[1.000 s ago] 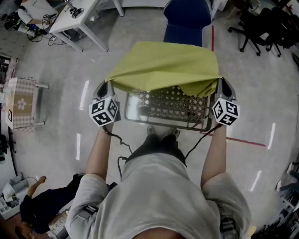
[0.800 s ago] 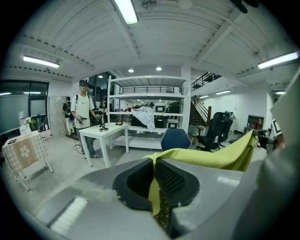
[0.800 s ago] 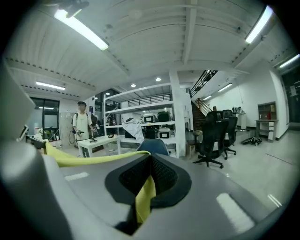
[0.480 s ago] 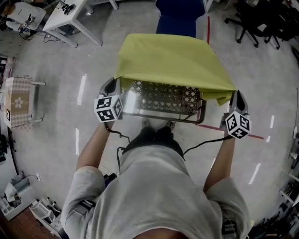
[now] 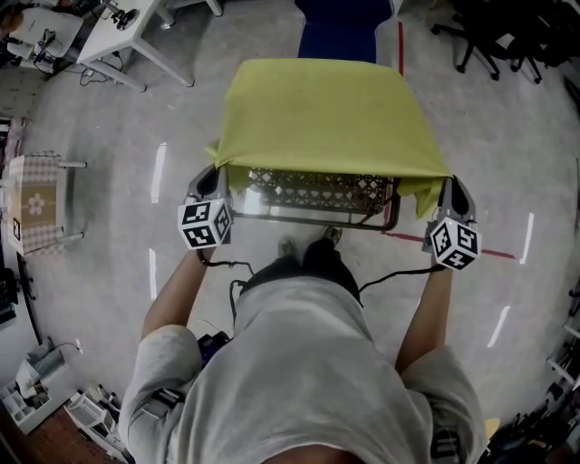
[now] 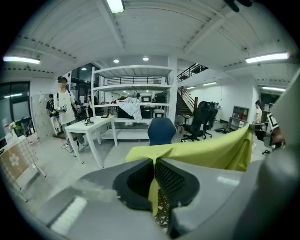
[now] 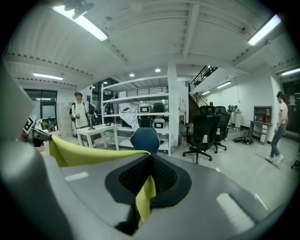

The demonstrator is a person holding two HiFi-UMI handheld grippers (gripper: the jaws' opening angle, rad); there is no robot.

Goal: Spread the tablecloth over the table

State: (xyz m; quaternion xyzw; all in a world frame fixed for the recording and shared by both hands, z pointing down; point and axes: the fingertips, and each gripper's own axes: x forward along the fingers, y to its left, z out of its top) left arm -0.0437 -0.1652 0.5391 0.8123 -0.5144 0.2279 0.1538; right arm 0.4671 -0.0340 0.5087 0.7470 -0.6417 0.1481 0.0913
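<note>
Two tongs, one cloth and one counter make up our count of the task's things. We hold the left tongs [image 5: 215, 177] and the right tongs [image 5: 450, 192] at the near corners of the yellow-green tablecloth [image 5: 326, 109], and each pair is clamped shut on its corner. The cloth covers most of the counter [image 5: 313, 216]. A band of bare mesh top is uncovered along the near rim, and the near hem is stretched between the two tongs, raised above that mesh.

Only the head view shows the whole cloth, its far edge reaching toward one blue chair [image 5: 340, 25]. It also shows our shoes just under the near rim. The left gripper view alone shows the cloth edge pinched between the pads, with a strip hanging below against the mesh. The right gripper view shows a yellow tag hanging beneath its closed jaws. Both gripper views take in the room: tall white shelving [image 7: 140, 110], one white desk [image 6: 91, 125], and standing people, one in the left view and two in the right.

Bare floor lies open to the left and right of the counter. A small checked table [image 5: 36, 199] stands well apart at the left. A red tape line [image 5: 489, 254] runs on the floor just beside the right tongs. Black office chairs [image 5: 507, 32] sit far off at the upper right.
</note>
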